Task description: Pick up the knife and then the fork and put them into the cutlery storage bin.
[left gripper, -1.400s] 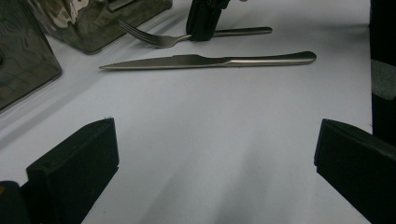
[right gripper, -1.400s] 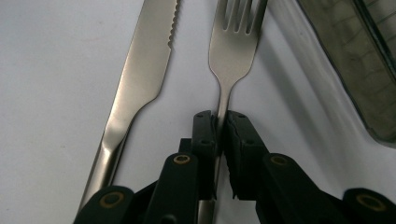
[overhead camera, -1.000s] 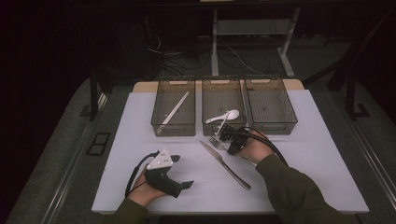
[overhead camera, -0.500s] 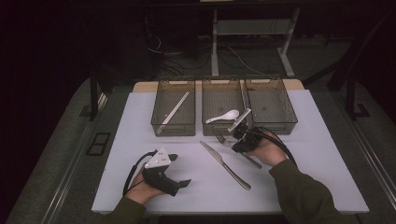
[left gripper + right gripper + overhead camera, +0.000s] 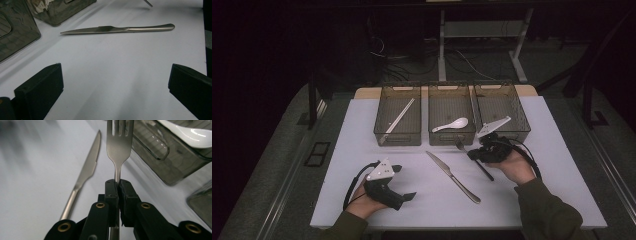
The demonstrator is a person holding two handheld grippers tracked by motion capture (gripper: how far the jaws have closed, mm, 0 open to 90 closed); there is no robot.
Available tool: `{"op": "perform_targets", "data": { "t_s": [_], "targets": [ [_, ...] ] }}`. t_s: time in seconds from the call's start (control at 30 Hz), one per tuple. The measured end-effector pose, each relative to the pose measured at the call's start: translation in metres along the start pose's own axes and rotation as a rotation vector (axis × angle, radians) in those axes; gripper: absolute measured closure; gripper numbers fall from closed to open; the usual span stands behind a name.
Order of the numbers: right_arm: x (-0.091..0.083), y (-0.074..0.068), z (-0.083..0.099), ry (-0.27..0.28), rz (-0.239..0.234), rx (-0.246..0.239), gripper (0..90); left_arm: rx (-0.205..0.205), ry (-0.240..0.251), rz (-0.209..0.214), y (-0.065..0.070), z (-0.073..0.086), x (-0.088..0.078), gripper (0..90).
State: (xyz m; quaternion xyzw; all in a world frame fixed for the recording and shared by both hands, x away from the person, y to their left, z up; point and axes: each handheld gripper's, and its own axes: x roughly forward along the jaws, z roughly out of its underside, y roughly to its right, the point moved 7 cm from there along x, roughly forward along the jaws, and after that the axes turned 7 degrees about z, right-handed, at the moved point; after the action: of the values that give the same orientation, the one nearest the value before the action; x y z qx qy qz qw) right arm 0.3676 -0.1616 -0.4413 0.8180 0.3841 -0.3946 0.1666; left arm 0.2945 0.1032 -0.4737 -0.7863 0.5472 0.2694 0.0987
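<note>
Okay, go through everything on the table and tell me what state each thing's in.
Fork: clamped in the shut right gripper.
Left gripper: open, empty.
Knife: flat on the table.
Spoon: in the middle bin.
Chopsticks: in the left bin.
Right bin: empty.

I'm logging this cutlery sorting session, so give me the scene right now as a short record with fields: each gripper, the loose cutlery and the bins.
right gripper: shut on the fork, clamped at its neck, tines pointing away
left gripper: open, nothing between the jaws, resting low over the mat
knife: lying flat on the white mat, between the two hands
left bin: holds chopsticks
middle bin: holds a white spoon
right bin: contents hard to tell
</note>
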Motion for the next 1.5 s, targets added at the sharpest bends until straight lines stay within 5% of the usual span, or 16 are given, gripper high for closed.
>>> {"op": "perform_targets", "data": {
  "t_s": [0.33, 0.7, 1.5],
  "targets": [
    [-0.018, 0.007, -0.001, 0.108, -0.010, 0.036, 85.5, 0.001, 0.003, 0.006, 0.001, -0.001, 0.000, 0.0],
    [-0.048, 0.031, -0.003, 0.226, 0.020, 0.108, 85.4, -0.001, 0.006, 0.002, 0.001, -0.001, 0.001, 0.0],
    [-0.088, 0.088, -0.012, 0.327, 0.146, 0.203, 85.4, 0.001, 0.012, -0.004, 0.001, -0.002, 0.002, 0.0]
  ]
}}
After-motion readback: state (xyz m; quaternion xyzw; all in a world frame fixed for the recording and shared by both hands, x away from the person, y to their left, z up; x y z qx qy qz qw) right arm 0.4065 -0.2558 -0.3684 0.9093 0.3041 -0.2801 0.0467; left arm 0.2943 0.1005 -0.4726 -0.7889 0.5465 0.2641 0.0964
